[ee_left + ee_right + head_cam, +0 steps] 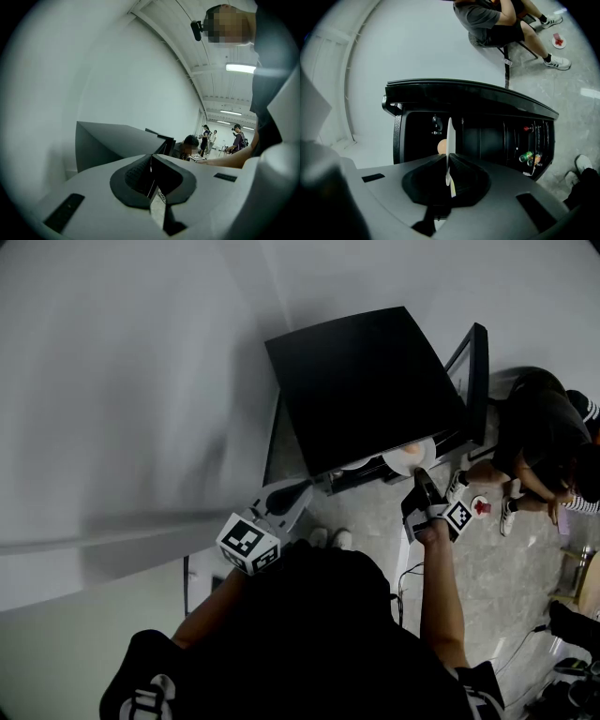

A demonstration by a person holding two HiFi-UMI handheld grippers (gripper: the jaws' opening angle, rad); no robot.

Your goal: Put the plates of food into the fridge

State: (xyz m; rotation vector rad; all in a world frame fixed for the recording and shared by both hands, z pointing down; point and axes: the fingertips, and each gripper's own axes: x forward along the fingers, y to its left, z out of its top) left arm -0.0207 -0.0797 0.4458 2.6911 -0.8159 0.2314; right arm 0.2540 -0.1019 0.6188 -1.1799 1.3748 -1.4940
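The black fridge (361, 385) stands open, its door (473, 367) swung out to the right. My right gripper (421, 474) is shut on the rim of a white plate (410, 457) and holds it at the fridge's opening. In the right gripper view that plate (450, 136) shows edge-on between the jaws, with a round orange piece of food (441, 147) on it in front of the dark fridge interior (487, 138). My left gripper (296, 490) hangs by the fridge's near left corner. It is shut (151, 161) with nothing in it.
A second plate with red food (481, 506) lies on the floor beside a seated person (544, 442). Bottles (528, 157) stand in the door shelves. A white wall runs along the left. More people stand far off in the left gripper view.
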